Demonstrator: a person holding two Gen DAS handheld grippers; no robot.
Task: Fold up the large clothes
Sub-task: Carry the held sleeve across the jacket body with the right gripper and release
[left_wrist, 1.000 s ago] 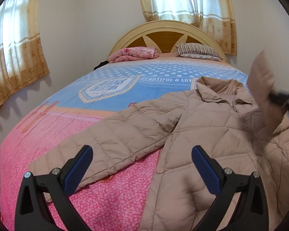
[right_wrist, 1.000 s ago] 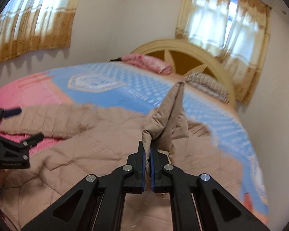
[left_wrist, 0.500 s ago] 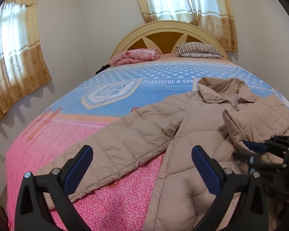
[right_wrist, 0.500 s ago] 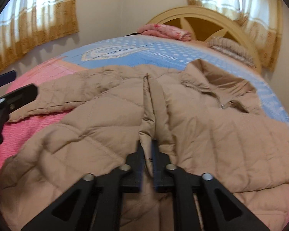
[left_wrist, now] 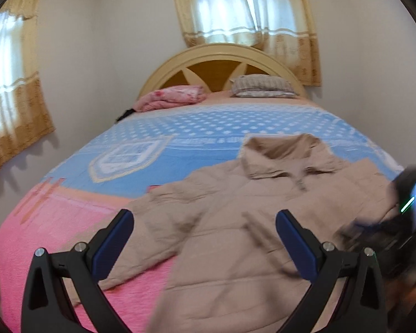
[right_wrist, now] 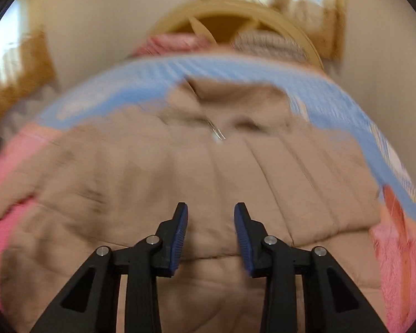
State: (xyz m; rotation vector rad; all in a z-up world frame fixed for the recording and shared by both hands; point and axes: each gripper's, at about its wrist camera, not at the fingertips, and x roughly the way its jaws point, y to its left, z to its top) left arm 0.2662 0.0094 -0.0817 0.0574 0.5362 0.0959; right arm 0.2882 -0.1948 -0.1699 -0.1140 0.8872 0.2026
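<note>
A tan quilted jacket [left_wrist: 235, 222] lies front up on the bed, collar toward the headboard. Its left sleeve [left_wrist: 152, 238] stretches out over the pink part of the bedspread. Its right sleeve lies folded across the chest. My left gripper [left_wrist: 203, 236] is open and empty, held above the jacket's lower left. My right gripper [right_wrist: 210, 230] is open and empty just above the jacket's chest [right_wrist: 208, 172]; it shows as a dark blur at the right edge of the left wrist view [left_wrist: 402, 222]. The right wrist view is motion-blurred.
The bed has a blue and pink bedspread [left_wrist: 180, 127] and a curved wooden headboard [left_wrist: 219, 63]. A folded pink blanket [left_wrist: 172, 100] and a striped pillow [left_wrist: 263, 86] lie at the head. Curtained windows [left_wrist: 244, 8] are on the far and left walls.
My right gripper carried the right sleeve down across the jacket's chest, let go of it and opened. My left gripper stayed open and tilted up slightly.
</note>
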